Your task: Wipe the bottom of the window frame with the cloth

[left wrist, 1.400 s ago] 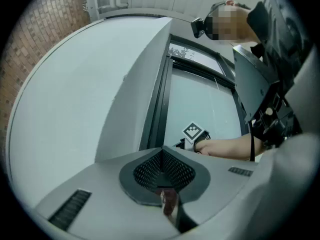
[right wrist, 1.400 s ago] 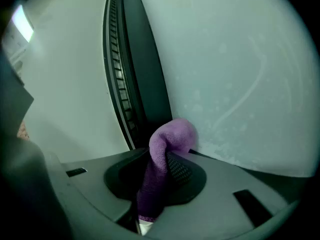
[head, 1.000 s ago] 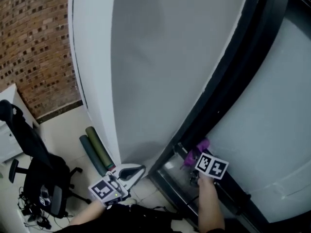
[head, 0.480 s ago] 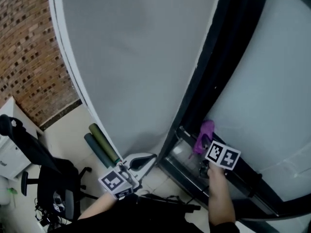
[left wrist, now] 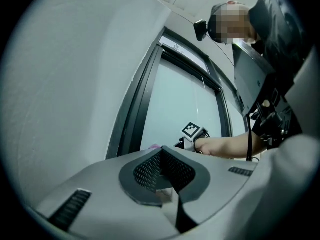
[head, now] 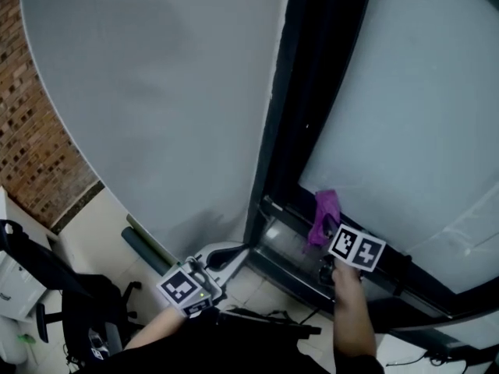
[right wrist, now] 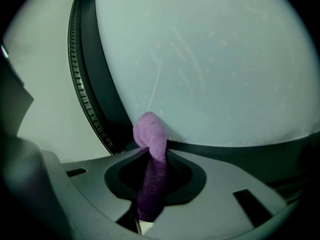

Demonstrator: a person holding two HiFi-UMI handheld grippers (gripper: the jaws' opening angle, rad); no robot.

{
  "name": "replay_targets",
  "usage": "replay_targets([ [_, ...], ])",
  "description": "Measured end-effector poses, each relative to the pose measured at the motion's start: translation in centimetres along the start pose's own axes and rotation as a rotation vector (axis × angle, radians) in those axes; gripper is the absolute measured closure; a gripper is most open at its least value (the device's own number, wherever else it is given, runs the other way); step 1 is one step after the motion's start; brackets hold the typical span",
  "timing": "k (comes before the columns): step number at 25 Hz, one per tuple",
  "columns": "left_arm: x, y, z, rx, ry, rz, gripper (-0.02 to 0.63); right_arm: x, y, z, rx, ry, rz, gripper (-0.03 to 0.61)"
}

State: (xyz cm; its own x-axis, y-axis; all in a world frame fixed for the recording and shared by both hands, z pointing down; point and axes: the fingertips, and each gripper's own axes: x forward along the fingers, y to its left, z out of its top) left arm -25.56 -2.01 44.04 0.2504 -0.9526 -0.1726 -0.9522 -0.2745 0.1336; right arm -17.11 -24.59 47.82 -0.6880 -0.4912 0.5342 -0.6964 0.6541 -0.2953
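Right gripper view: right claw (right wrist: 150,194) clamped on purple knitted cloth (right wrist: 149,134), tip touching dark bottom window frame (right wrist: 240,151) near left corner. Left claw (left wrist: 162,171) together, empty. Cloth barely shifted since second ago; wipe hardly begun.

No legible text, brand, number or sign in any view — only black-and-white square patterns on the left marker cube (head: 181,288) and right marker cube (head: 356,248), lower part of the head view.
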Motion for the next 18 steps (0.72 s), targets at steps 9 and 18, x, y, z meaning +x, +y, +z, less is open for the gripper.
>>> replay_targets([
  [9,2.0,-1.4,-0.4,-0.029,0.023,-0.095,0.611,-2.6,-3.4,-0.6,0.06,-0.042,-0.072,0.494],
  [18,3.3,-2.1,-1.2,-0.024,0.037,-0.179,0.611,-5.1,-6.3,-1.2,0.12,-0.095,-0.156,0.494],
])
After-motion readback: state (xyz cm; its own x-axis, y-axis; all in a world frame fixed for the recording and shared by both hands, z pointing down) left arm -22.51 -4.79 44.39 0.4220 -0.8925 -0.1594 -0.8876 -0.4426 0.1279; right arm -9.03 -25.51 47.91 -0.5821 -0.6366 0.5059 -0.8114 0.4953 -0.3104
